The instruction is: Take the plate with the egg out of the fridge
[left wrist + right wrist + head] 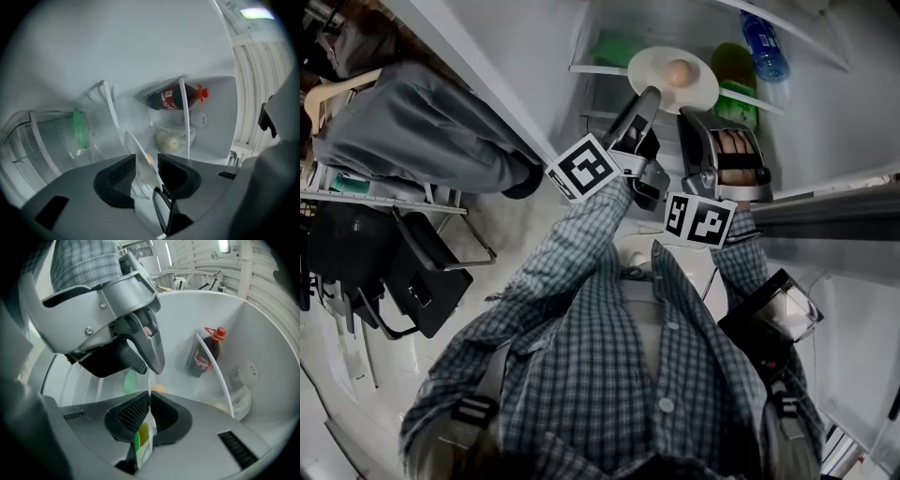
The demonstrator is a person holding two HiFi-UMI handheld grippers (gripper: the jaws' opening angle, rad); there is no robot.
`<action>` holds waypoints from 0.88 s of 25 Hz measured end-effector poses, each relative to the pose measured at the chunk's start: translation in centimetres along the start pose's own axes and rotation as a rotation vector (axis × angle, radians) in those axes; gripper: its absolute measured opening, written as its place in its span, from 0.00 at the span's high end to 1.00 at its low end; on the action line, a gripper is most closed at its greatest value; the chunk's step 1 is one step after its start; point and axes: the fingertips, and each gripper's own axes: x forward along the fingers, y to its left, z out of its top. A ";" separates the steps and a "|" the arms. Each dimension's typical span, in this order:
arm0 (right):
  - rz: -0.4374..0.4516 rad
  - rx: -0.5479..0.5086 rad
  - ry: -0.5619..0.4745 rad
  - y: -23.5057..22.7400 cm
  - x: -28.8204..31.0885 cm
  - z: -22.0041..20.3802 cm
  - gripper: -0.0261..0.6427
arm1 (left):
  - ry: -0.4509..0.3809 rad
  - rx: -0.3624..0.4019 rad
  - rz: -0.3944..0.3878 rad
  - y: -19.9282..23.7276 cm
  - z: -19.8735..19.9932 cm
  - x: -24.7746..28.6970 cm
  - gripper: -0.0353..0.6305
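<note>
Plate (701, 86), stiff, thin-rimmed, inside the fridge (825, 122); egg (678, 72) loose on it, fragile, likely to roll. My right gripper (150, 401) pinches the near rim; the jaws of my left gripper (146, 164) stand apart around it.

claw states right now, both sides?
Left claw: open, plate rim between its jaws but not gripped.
Right claw: closed on the plate's rim.
</note>
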 end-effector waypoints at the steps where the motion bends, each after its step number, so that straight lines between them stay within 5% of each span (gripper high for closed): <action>1: -0.001 -0.001 -0.002 0.1 -0.1 0.0 0.93 | -0.004 -0.024 -0.004 0.1 0.0 0.1 0.75; 6: -0.010 -0.007 -0.006 0.1 -0.2 0.0 0.93 | -0.034 -0.180 -0.065 -0.4 -0.3 0.5 0.75; 16: 0.027 0.052 -0.006 0.2 -0.7 0.0 0.93 | -0.039 -0.214 -0.025 0.4 0.0 0.3 0.78; 19: 0.034 0.136 -0.001 0.2 -1.2 -0.7 0.93 | -0.043 -0.224 -0.017 0.7 0.0 0.2 0.78; 22: 0.034 0.331 0.001 -0.2 -1.6 -2.2 0.93 | -0.035 -0.219 0.003 1.2 -0.1 0.1 0.79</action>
